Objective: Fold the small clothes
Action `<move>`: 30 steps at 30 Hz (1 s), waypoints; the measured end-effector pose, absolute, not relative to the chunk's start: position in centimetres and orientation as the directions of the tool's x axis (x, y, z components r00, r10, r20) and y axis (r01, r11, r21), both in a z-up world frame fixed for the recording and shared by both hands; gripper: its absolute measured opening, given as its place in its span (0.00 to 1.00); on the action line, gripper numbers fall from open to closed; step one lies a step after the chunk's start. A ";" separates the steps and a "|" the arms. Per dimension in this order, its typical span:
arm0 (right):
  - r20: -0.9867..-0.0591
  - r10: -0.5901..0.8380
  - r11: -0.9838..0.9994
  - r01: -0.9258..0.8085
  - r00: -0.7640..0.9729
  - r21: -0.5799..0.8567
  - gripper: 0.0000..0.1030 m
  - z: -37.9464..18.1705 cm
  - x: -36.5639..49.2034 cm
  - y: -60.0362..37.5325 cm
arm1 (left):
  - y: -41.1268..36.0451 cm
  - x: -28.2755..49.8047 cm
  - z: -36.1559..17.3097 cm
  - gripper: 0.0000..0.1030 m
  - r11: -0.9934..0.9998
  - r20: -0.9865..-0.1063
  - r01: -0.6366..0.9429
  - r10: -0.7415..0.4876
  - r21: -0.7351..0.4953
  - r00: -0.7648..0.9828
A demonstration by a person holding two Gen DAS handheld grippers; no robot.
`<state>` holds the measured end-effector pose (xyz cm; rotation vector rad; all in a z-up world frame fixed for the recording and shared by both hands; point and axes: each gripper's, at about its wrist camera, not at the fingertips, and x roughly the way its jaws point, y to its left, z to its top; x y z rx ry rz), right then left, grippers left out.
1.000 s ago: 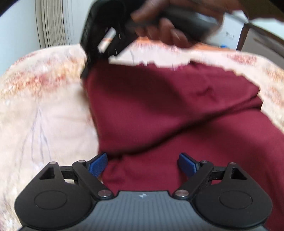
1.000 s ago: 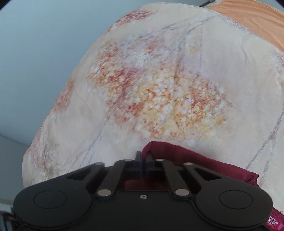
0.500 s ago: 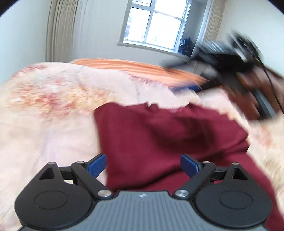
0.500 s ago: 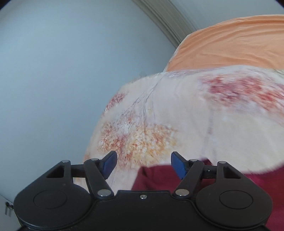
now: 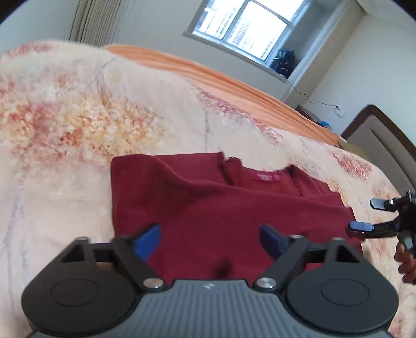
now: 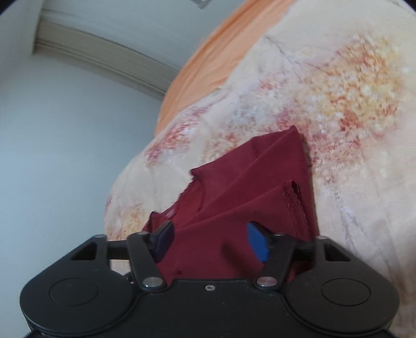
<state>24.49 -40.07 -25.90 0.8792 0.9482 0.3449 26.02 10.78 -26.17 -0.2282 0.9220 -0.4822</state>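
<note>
Maroon knit fabric, a small shirt [image 5: 234, 205], lies on the bed [image 5: 78, 124], spread over a cream blanket printed with orange and red blossoms. We see it partly folded: in the left wrist view its left edge runs straight and doubled, one flap crosses the body on a slant, and the neckline with its pink label [image 5: 265, 178] faces away from us. Laying it on the broad, soft bed gives us room to work from both sides.

Our left gripper [image 5: 212, 236] hovers over the near hem with its blue pads spread wide and nothing between them. We judge it is held low and centred like this so it can drop onto the hem or the left edge for the next fold.

Our right gripper [image 6: 209, 240] is also released, its pads apart over the shirt's right side, where layered flaps fan out toward a far corner and a stitched hem [image 6: 293, 200] curls up. In the left wrist view the same gripper sits just beside the shirt's right edge, fingers pointing inward at it. We take this as a squared-up stance, one gripper per side, ready to pinch matching points.

An orange sheet [image 5: 208, 75] shows beyond the blanket, under the window [image 5: 247, 23].
</note>
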 end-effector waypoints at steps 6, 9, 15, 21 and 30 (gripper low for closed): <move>-0.611 0.663 0.632 0.114 0.432 0.767 0.82 -28.6 20.5 -37.0 | 9.0 17.7 -26.1 0.94 0.883 -0.811 0.400 -0.413 -0.246 0.413; -0.515 0.738 0.531 0.096 0.436 0.842 0.83 -28.7 16.5 -36.2 | 9.4 13.3 -25.3 0.94 0.863 -0.811 0.364 -0.474 -0.350 0.343; -0.537 0.787 0.522 0.135 0.304 0.842 0.84 -29.2 7.7 -34.6 | 9.8 4.0 -25.3 0.94 0.850 -0.860 0.362 -0.472 -0.383 0.196; -0.675 0.649 0.666 0.166 0.351 0.727 0.85 -25.9 -1.3 -38.7 | 14.5 -1.7 -24.5 0.89 0.877 -0.873 0.227 -0.462 -0.423 0.156; -0.734 0.623 0.688 0.259 0.271 0.679 0.79 -28.4 -7.7 -39.2 | 17.5 -3.2 -26.1 0.81 0.850 -0.845 0.081 -0.526 -0.520 0.093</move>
